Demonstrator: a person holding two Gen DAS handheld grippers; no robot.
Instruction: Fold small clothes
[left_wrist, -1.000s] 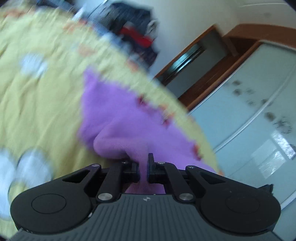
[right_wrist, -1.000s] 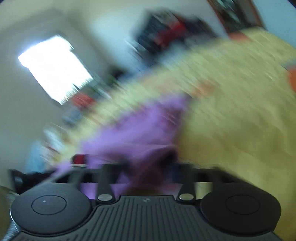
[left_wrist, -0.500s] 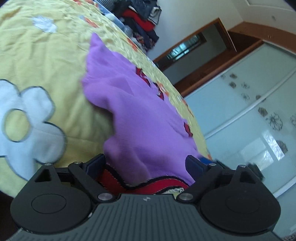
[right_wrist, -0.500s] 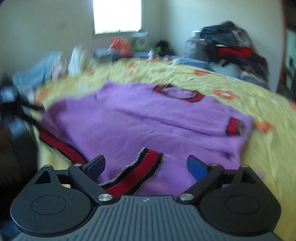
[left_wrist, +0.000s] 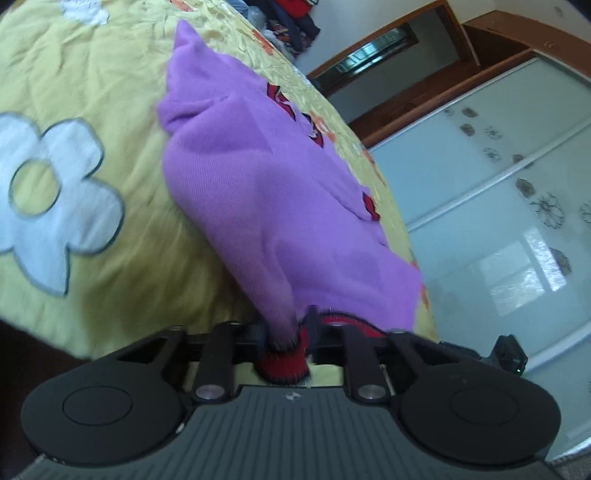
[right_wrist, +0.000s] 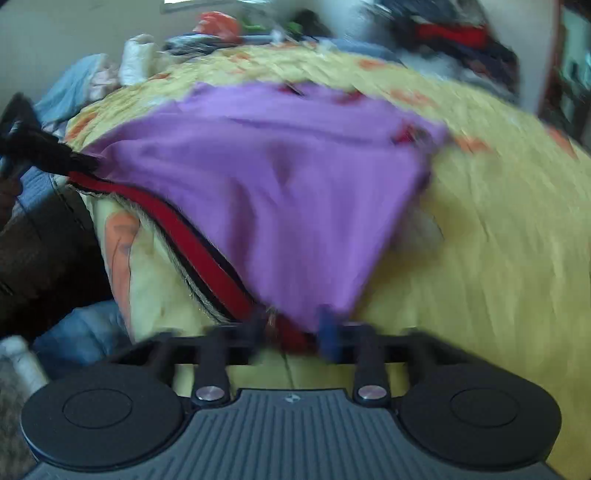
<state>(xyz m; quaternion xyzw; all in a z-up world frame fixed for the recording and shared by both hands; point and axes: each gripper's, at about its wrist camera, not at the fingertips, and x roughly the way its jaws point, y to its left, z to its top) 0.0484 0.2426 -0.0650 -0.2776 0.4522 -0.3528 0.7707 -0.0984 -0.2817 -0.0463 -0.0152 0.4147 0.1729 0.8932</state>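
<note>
Sweater (left_wrist: 266, 192) hem sits pinched between the closed jaws of both left gripper (left_wrist: 288, 332) and right gripper (right_wrist: 295, 328); beyond them its purple body lies spread on the yellow bedspread (left_wrist: 92, 81); folding looks barely begun, no fold laid yet.

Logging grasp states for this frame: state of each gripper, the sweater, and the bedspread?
left gripper: shut on the red hem at one corner.
right gripper: shut on the hem at the other corner.
purple sweater: spread on the bed, unfolded, hem edge lifted and stretched between the grippers.
yellow bedspread: rumpled under the sweater.
</note>
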